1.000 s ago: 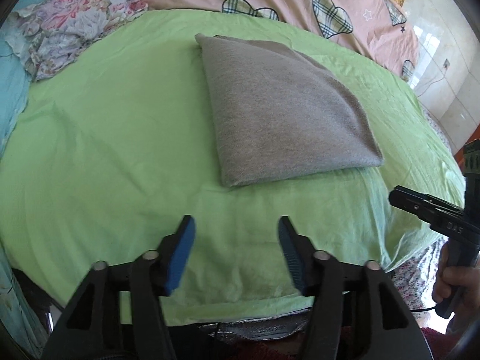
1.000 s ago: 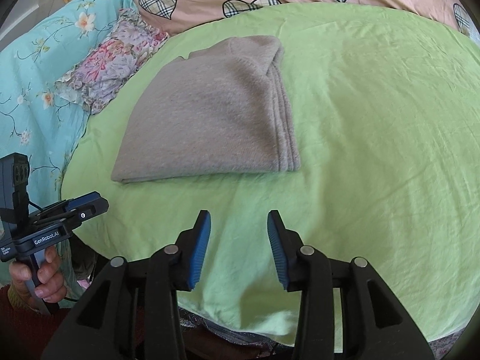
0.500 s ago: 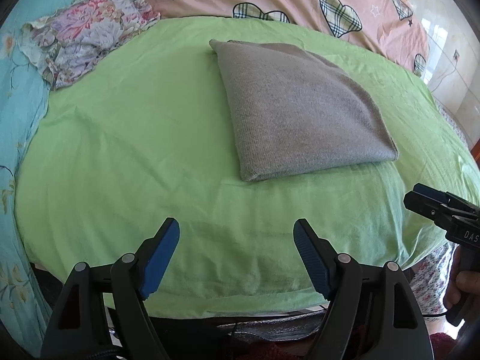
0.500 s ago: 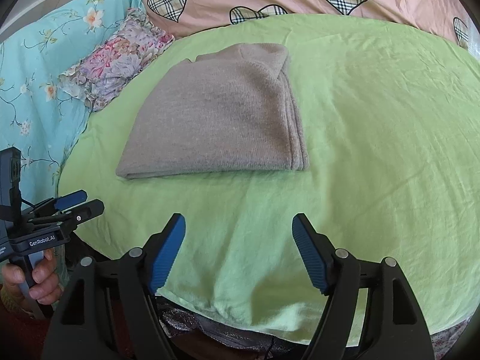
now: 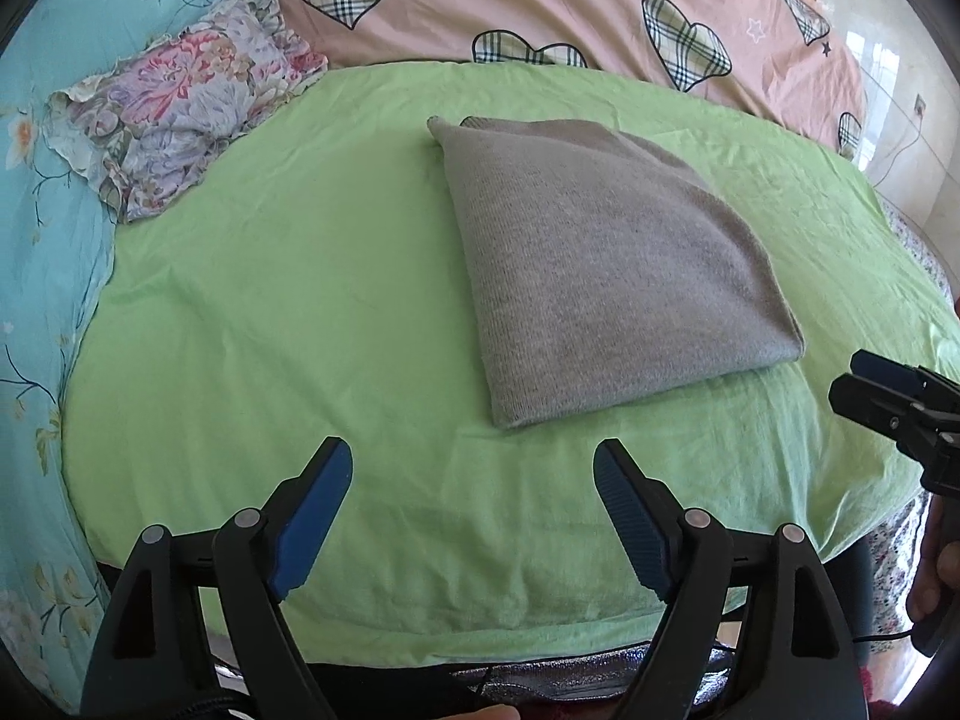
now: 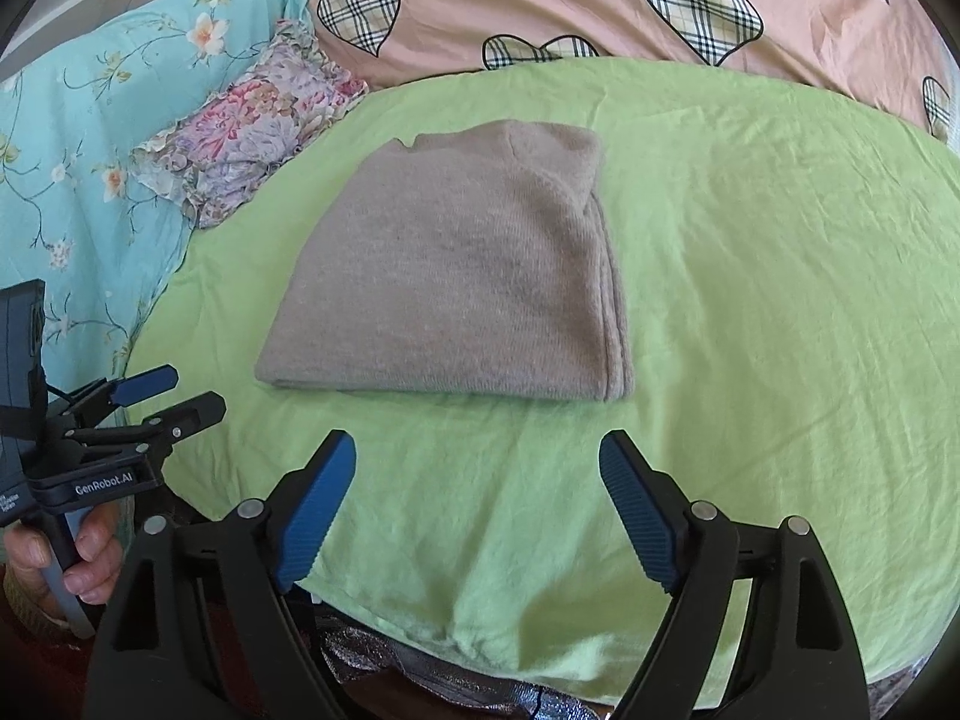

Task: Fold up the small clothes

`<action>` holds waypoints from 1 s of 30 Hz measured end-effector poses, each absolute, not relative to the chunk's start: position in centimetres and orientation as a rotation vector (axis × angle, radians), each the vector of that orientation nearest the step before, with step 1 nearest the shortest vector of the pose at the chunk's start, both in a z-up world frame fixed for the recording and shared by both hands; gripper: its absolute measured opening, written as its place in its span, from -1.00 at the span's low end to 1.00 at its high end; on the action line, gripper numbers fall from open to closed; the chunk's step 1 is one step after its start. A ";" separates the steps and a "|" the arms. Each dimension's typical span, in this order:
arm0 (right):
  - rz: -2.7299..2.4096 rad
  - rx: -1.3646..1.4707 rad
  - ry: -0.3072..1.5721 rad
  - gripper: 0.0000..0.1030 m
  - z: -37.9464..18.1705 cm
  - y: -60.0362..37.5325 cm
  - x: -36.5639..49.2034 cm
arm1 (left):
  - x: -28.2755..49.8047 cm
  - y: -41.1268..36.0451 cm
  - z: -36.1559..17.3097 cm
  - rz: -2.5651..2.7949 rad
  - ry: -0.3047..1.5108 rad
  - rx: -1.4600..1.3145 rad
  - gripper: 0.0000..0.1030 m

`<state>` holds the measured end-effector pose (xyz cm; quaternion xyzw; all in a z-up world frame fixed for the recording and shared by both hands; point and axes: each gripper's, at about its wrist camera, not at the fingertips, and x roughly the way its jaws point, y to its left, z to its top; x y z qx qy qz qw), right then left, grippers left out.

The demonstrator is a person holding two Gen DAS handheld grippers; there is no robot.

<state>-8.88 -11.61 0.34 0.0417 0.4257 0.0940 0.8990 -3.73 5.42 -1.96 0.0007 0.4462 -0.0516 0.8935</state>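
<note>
Grey knit garment folded into a compact wedge, lying flat on green sheet, roughly mid-sheet, nearer the far edge than the near edge in left wrist view. Same garment in right wrist view, stacked layered edges visible along its right side, folded edge facing the near edge of the sheet. Left gripper spread wide, blue pads apart, nothing between them, hovering over near edge of sheet, well short of the garment. Right gripper likewise released, blue pads wide apart, holding nothing, above near edge of sheet, garment just beyond. Left gripper also seen from right wrist view at lower left, off the sheet's left edge, jaws parted, held by left hand on the grip. Right gripper seen at right edge of left wrist view, beside the sheet's right edge, close to garment's near right corner but not touching; jaw state not readable from there. Right hand partly visible below it, mostly cut off. Floral pillow at far left corner of sheet, touching its edge. Pink quilt with plaid hearts along far edge. Turquoise flowered bedding along left side. Silver crinkled material showing under near edge of sheet.
</note>
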 end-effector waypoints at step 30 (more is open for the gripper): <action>0.112 0.244 0.837 0.69 1.0 -13.3 -4.2 | 1.7 5.4 0.3 -0.138 0.954 0.082 0.73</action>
